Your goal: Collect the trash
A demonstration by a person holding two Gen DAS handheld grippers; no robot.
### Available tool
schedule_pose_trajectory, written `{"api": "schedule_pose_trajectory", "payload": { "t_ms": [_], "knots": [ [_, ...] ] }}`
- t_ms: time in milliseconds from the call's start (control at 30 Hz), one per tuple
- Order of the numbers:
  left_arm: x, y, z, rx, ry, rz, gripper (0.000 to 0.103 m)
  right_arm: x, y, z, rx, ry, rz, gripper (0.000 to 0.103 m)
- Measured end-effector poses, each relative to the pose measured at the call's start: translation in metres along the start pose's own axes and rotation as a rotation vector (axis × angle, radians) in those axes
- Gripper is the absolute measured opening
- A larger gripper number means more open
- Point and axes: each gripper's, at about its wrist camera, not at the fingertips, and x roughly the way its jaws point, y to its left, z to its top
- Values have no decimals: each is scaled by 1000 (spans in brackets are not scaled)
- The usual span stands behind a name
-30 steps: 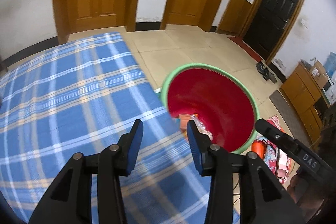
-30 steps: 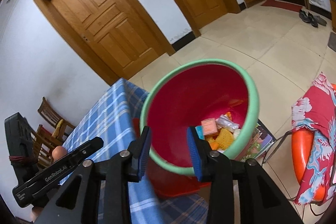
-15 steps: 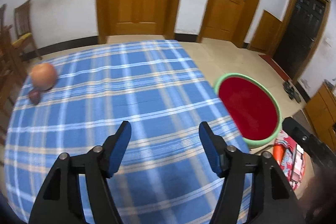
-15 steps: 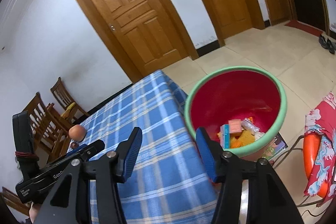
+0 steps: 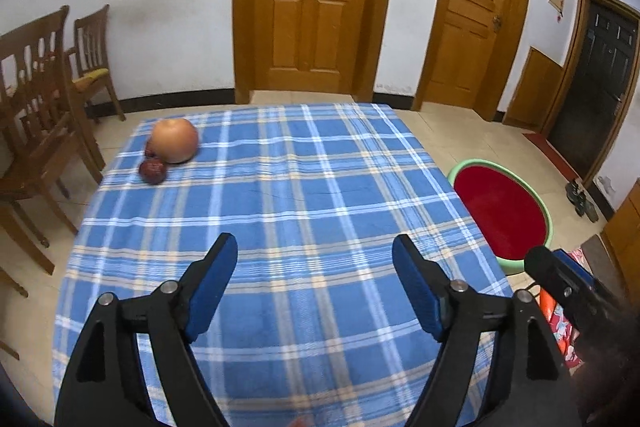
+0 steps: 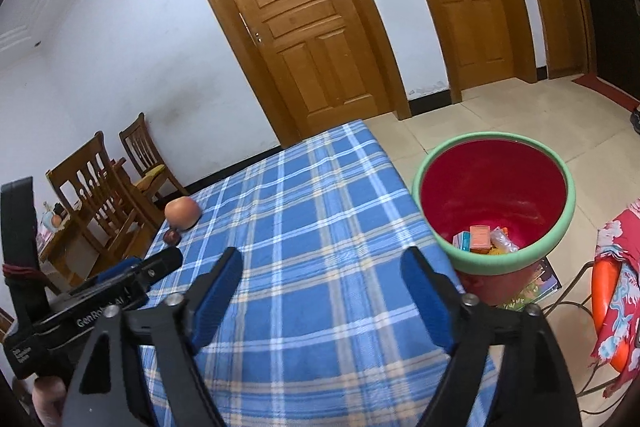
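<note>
A red bin with a green rim (image 6: 495, 203) stands on the floor at the right edge of the table; small boxes and wrappers (image 6: 484, 239) lie at its bottom. In the left wrist view the bin (image 5: 505, 213) shows to the right. My left gripper (image 5: 315, 251) hovers over the blue plaid tablecloth (image 5: 280, 203), jaws opening, nothing between them. My right gripper (image 6: 322, 265) hangs above the cloth's near right part, jaws opening and empty. The left gripper's body (image 6: 120, 287) shows at the lower left of the right wrist view.
A large orange fruit (image 5: 174, 141) and small dark red fruits (image 5: 152, 169) sit at the table's far left corner. Wooden chairs (image 5: 44, 115) stand left of the table. A floral-covered orange seat (image 6: 616, 291) stands right of the bin. Wooden doors line the far wall.
Both grippers swung left from over the bin back over the table and rose a little. Both sets of jaws widened. The fruit came into view.
</note>
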Motion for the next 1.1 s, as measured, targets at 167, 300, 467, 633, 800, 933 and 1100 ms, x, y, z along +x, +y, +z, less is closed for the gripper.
{"api": "schedule_pose_trajectory", "payload": {
  "t_ms": [167,300,467,633,800,933,1100],
  "knots": [
    [-13,9,-5,-22,-20,26,84,-8,13,-8,-30,0,8,93],
    [-23,16,-9,-37,-38,52,84,-13,21,-14,-54,-8,6,95],
    [-31,19,-14,-40,-55,68,84,-17,28,-20,-76,-21,0,95],
    [-34,23,-17,-48,-61,75,84,-21,33,-25,-99,-43,-14,95],
    [-35,25,-21,-51,-63,78,84,-22,34,-27,-105,-48,-19,95],
    [-35,25,-21,-48,-66,77,84,-22,34,-28,-105,-47,-19,95],
    [-36,26,-22,-43,-73,76,84,-22,34,-29,-105,-46,-19,95]
  ]
}}
